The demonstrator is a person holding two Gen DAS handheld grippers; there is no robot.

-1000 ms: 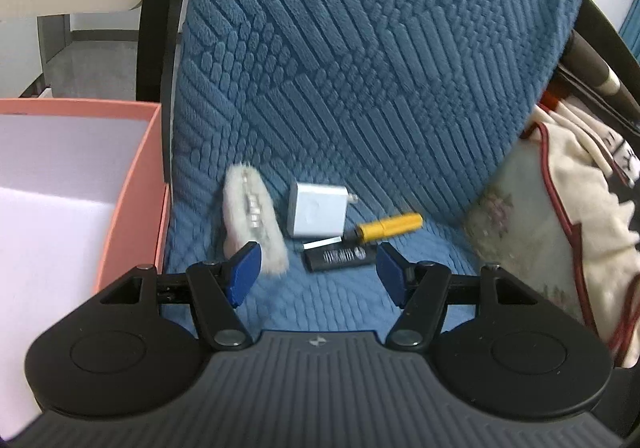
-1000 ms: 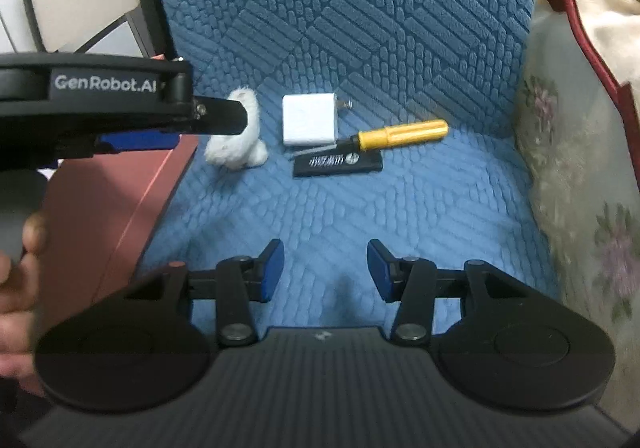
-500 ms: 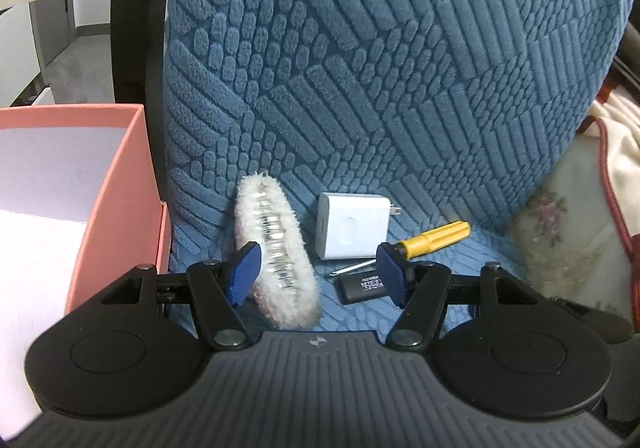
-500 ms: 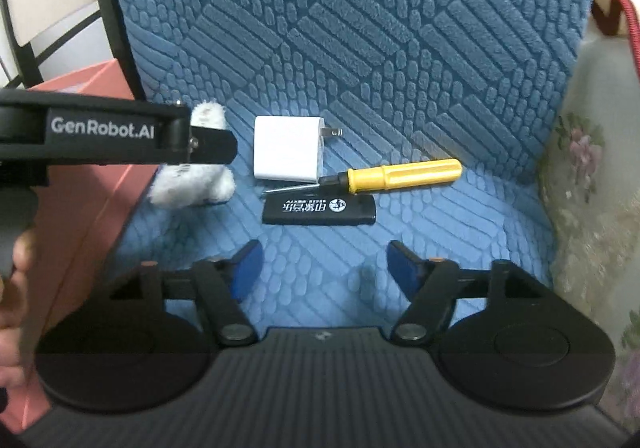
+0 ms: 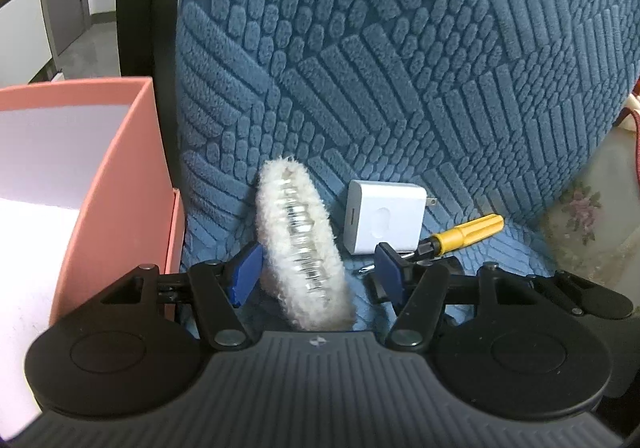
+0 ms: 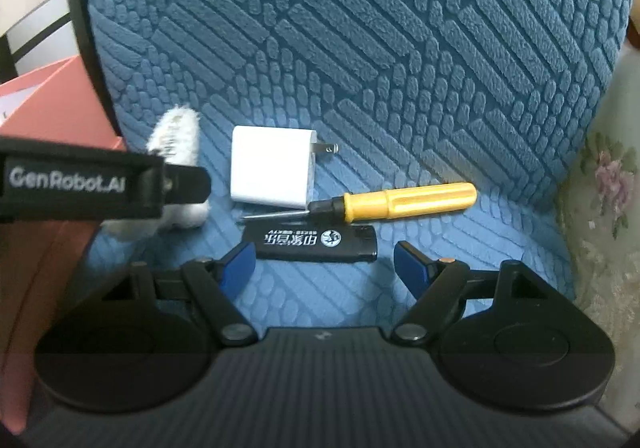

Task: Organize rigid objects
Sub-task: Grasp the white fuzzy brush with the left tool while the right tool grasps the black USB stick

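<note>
The left claw [image 5: 316, 272] is spread wide, its two blue pads on either side of a fluffy white hair clip with a row of clear stones along its spine [image 5: 300, 244]. The clip lies lengthwise between the pads on the blue quilted chair seat cover [image 5: 400, 87]; the left pad sits just beside the fluff, the right pad stands apart from it, and nothing is gripped. Just right of the clip lies a white square plug-in charger [image 5: 384, 221] with its metal prongs pointing right. Right of that is a yellow-handled screwdriver [image 5: 464, 234], its thin shaft running left behind the claw's right finger. At the left edge of the seat stands a pink open cardboard box [image 5: 120, 175] with a pale inside, close against the chair's dark frame. A cream floral cushion [image 5: 588, 232] fills the far right.

The right claw [image 6: 324, 262] is also released and holds nothing. It hovers low over the near part of the seat, level, pointing at the chair back. Just beyond its pads lies a black flat lighter with white printed characters [image 6: 316, 244], roughly centred on the gap. The screwdriver and charger lie farther on, the screwdriver's shaft nearly touching the lighter's far edge. The left claw's black body crosses the left of this view and covers part of the clip.
</note>
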